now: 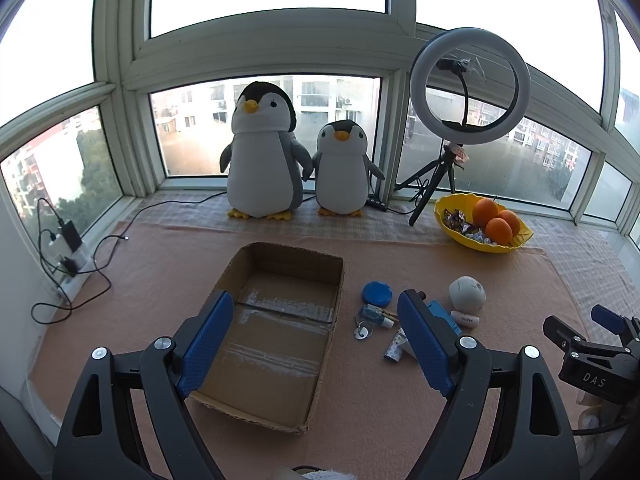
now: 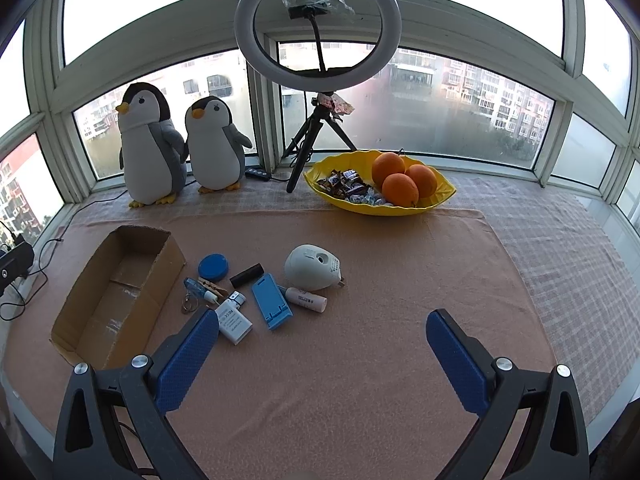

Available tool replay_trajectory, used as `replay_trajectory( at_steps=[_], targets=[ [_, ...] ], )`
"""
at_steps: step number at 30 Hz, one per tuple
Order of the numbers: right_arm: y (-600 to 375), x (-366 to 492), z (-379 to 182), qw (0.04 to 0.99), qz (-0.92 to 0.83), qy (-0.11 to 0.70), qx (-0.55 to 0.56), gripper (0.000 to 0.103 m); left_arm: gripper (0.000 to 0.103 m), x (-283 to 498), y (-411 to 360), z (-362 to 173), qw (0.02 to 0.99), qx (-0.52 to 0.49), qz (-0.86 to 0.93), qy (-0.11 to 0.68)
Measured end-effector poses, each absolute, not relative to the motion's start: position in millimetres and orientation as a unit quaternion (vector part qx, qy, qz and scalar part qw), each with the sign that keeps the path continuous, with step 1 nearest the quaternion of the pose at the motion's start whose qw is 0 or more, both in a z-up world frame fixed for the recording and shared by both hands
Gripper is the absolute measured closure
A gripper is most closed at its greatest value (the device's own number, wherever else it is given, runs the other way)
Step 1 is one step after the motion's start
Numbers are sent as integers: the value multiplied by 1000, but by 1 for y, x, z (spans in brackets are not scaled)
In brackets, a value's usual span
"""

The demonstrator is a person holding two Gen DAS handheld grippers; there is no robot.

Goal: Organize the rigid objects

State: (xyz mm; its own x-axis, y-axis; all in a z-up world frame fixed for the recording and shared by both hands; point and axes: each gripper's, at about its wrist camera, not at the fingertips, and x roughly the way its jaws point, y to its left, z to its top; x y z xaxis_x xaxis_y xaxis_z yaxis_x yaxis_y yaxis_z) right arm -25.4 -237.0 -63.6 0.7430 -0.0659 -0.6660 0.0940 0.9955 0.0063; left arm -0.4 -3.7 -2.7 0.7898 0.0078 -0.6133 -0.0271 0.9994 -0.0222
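An open, empty cardboard box (image 1: 280,320) (image 2: 116,296) lies on the pink cloth. To its right lies a cluster of small items: a blue round tin (image 2: 213,267), a black cylinder (image 2: 246,274), a blue phone stand (image 2: 271,301), a white domed device (image 2: 312,267), a white tube (image 2: 307,299), a white battery pack (image 2: 234,320), a clothespin (image 2: 212,286) and a key ring (image 2: 189,304). My left gripper (image 1: 316,332) is open and empty above the box. My right gripper (image 2: 322,344) is open and empty, hovering right of the cluster; it also shows in the left wrist view (image 1: 592,332).
A yellow bowl (image 2: 444,194) with oranges and candies stands at the back right. Two plush penguins (image 2: 152,144) and a ring light on a tripod (image 2: 316,24) stand by the window. A power strip with cables (image 1: 64,256) lies at the left edge.
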Motion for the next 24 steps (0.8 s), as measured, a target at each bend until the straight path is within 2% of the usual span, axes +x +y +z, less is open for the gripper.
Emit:
replay_trajectory(
  at_steps=[9,24],
  targets=[
    [-234,-22,-67,932,-42,360,8,0,18,4,14,-11,942,-20,30,334],
    [-230,-19,-79,935,-15,355,-6,0,18,14,112,-56,910,-33,143,388]
  ],
)
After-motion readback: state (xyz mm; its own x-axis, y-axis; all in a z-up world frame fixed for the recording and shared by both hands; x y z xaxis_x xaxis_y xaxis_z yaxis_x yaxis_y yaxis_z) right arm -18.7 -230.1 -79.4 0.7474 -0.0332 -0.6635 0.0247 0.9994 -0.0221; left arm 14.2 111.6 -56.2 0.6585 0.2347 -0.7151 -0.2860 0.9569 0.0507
